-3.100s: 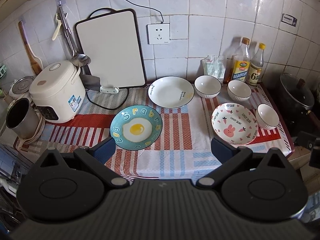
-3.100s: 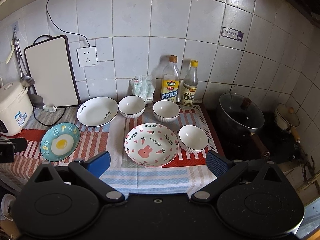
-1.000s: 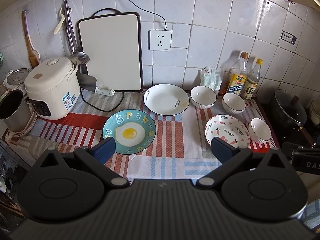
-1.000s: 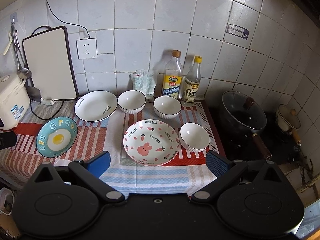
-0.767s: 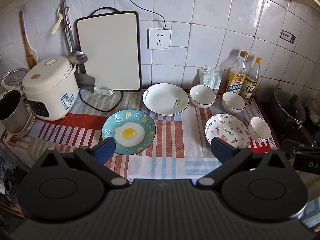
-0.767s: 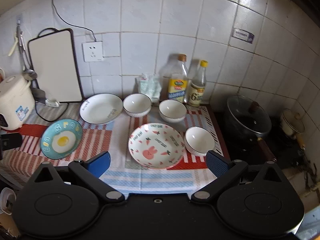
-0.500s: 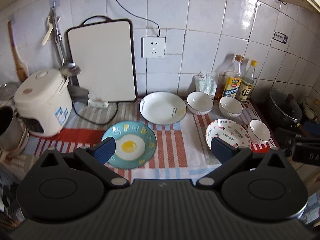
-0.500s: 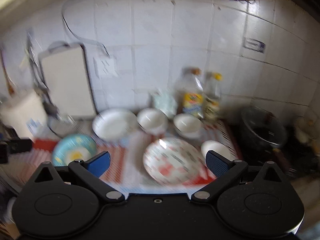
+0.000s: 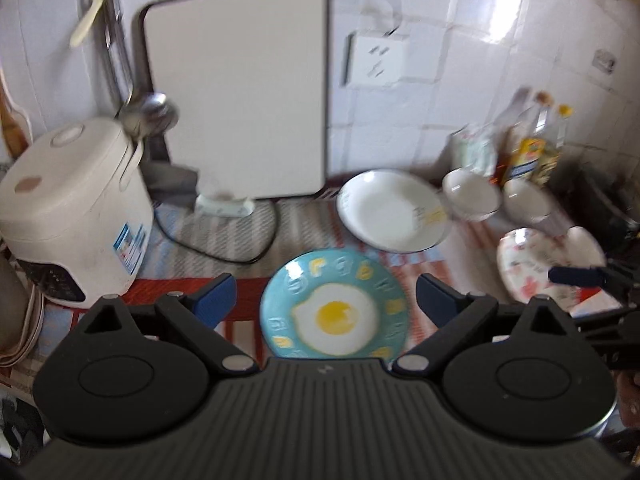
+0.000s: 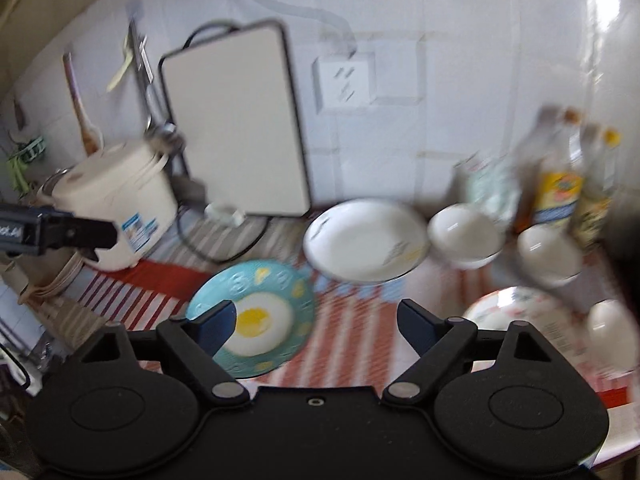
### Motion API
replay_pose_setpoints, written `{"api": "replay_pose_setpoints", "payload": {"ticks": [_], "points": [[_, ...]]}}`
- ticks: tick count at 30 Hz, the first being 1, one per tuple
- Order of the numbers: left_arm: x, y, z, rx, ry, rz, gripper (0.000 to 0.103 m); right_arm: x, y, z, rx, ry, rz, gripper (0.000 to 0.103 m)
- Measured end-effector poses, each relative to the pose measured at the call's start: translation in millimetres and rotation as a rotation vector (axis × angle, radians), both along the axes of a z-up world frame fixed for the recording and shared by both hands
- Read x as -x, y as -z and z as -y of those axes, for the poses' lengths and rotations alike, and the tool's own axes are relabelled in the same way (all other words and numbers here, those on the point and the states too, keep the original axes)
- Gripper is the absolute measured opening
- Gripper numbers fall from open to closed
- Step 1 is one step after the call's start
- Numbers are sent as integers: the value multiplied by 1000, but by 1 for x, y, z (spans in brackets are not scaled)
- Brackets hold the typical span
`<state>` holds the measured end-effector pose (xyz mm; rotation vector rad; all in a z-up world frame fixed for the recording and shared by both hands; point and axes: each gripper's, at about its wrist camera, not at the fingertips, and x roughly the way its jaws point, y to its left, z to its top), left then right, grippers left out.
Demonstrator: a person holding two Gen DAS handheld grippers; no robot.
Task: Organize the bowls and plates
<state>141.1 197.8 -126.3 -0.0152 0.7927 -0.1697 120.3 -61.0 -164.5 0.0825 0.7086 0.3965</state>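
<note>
Two hand-held grippers face the counter (image 9: 248, 236), and both are spread wide and hold nothing: the left hand-held gripper (image 9: 326, 302) frames the blue fried-egg plate (image 9: 334, 306), which lies near the front edge, while the right hand-held gripper (image 10: 316, 320) has that plate beside its left finger. Judging from this, the step in hand is picking up the egg plate to stack it. A good grasp would come in low at the near rim, one finger over and one under, closing only once the rim sits between them, since a shallow glazed plate may slip. Behind it, close by, lies the white plate (image 9: 394, 210), a likely base for stacking. Toward the right edge sits the pink rabbit plate (image 9: 532, 264), with white bowls (image 9: 472, 196) near the back wall, blurred.
</note>
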Motion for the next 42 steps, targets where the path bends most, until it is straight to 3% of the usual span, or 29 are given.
{"api": "replay_pose_setpoints", "payload": {"ticks": [3, 7, 9, 12, 14, 16, 18, 21, 23, 26, 27, 28, 34, 42], "points": [[-23, 34, -22, 67, -11, -54, 97, -17, 31, -17, -42, 21, -67, 85], [-55, 80, -37, 43, 0, -79, 95, -39, 69, -32, -18, 114, -111, 85], [-71, 102, -41, 44, 50, -85, 90, -48, 86, -37, -8, 131, -142, 85], [-90, 135, -50, 110, 84, -113, 83, -57, 107, -44, -14, 152, -186, 85], [-100, 154, -53, 134, 84, -134, 70, -61, 118, -50, -16, 167, -188, 84], [-106, 169, -52, 99, 97, -153, 61, -63, 126, -56, -27, 187, -196, 77], [-108, 176, -52, 109, 128, -149, 58, -68, 135, -60, -63, 199, -240, 74], [-114, 185, -53, 149, 141, -170, 45, -69, 142, -63, -136, 220, -290, 58], [-116, 187, -52, 138, 141, -168, 33, -68, 144, -66, -146, 235, -289, 53], [-121, 191, -53, 112, 124, -177, 16, -72, 152, -70, -158, 253, -315, 35], [-122, 192, -54, 113, 126, -183, 15, -74, 154, -70, -153, 263, -324, 25], [-123, 193, -56, 123, 125, -184, 16, -75, 155, -70, -159, 267, -322, 24], [-123, 200, -60, 185, 85, -205, 21, -77, 159, -63, -215, 293, -324, 23], [-116, 190, -49, 133, 61, -167, 20, -71, 144, -55, -255, 327, -283, 18]]}}
